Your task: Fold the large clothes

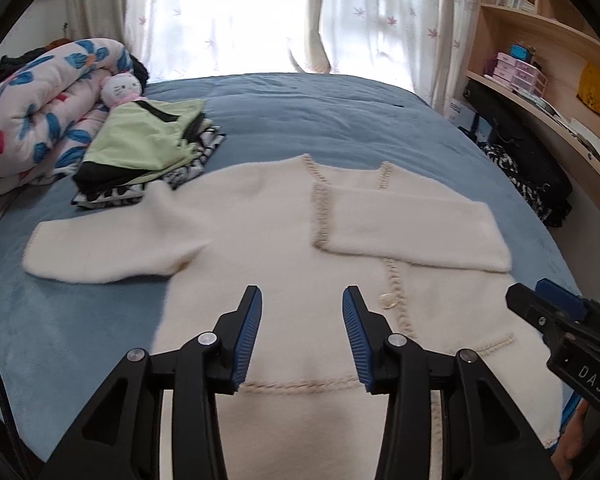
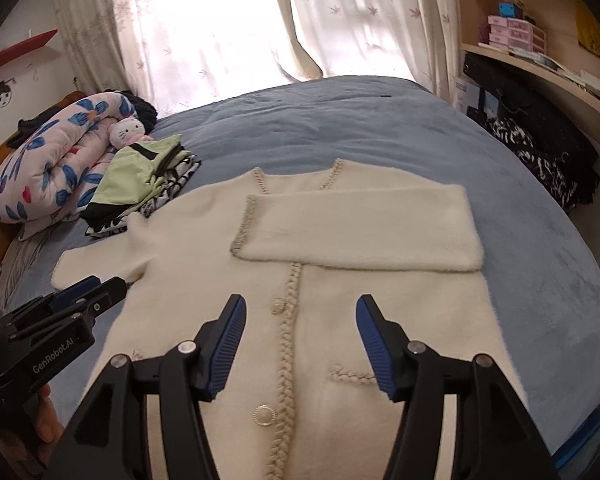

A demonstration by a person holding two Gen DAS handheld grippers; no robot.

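The cream cardigan (image 2: 340,312) lay flat on the bed (image 2: 520,184), one sleeve (image 2: 360,228) folded across. Both the left hand-held gripper (image 1: 302,336) and right hand-held gripper (image 2: 298,344) hovered wide, empty. A careless grab of the outstretched sleeve (image 1: 112,244) risked dragging the fluffy knit and undoing that fold.

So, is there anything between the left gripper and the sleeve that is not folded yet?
Nothing visible: the open left gripper hangs over the fluffy cream cardigan; only cardigan lies before its spread sleeve.

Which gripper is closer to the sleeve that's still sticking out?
Left. The left hand-held gripper hovers over the cardigan near that sleeve; the right hand-held gripper is over the far half.
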